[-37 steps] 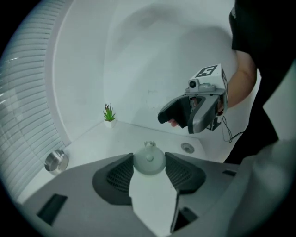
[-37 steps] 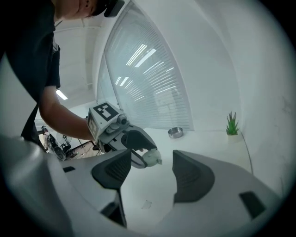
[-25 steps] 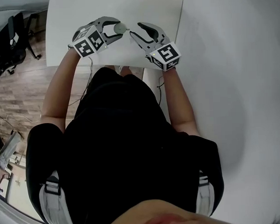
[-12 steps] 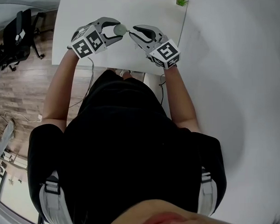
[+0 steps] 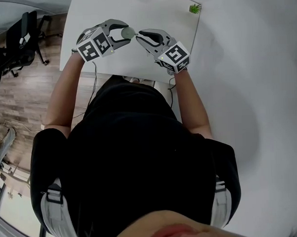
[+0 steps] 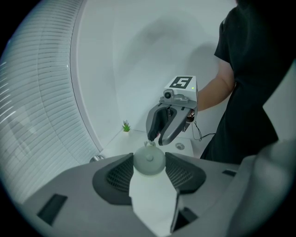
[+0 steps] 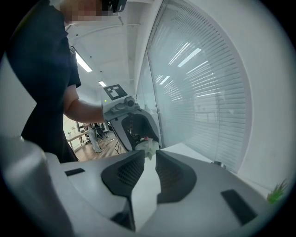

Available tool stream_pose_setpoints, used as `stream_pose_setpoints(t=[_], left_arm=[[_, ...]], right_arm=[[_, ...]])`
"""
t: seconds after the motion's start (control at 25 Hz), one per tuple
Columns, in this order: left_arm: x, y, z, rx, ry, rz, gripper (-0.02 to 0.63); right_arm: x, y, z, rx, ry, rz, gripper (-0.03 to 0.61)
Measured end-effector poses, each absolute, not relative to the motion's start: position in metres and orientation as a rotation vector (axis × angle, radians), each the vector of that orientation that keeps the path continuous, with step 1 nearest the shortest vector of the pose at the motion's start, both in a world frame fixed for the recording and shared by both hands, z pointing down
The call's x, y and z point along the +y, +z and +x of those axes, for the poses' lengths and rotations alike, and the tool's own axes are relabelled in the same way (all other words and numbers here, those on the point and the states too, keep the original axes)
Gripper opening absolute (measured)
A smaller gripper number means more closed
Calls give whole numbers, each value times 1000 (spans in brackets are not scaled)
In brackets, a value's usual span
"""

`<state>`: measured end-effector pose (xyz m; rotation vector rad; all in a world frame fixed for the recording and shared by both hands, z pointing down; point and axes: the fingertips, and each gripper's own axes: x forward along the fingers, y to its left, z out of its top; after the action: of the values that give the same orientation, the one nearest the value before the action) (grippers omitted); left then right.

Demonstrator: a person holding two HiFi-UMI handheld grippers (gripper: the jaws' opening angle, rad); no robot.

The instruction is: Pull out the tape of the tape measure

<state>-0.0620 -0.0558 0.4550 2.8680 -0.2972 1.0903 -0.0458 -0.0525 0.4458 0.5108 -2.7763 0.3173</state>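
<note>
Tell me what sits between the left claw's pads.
The round, pale tape measure, pressed between both pads; the left gripper view shows it.

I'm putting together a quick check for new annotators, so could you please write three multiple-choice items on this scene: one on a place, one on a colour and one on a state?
1. Where on the table does the small green plant stand?
A. At the near edge, by the person.
B. Far from the person, at the right edge.
C. In the middle.

2. What colour is the case of the tape measure?
A. Bright yellow.
B. Black.
C. Pale grey-green.

3. How do the jaws of the left gripper stand?
A. Closed on the tape measure.
B. Wide apart, empty.
C. Closed on the plant.

Answers: 1 B, the head view shows it there. 2 C, the left gripper view shows the case pale. 3 A, that view shows the case squeezed between them.
</note>
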Motion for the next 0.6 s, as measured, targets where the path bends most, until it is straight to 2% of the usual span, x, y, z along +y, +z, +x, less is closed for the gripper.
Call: stream_pose_setpoints(t=[0.6], left_arm=[[-53, 454, -57, -277, 1130, 2888, 227]], right_arm=[[-49, 449, -49, -2759, 258, 491, 27]])
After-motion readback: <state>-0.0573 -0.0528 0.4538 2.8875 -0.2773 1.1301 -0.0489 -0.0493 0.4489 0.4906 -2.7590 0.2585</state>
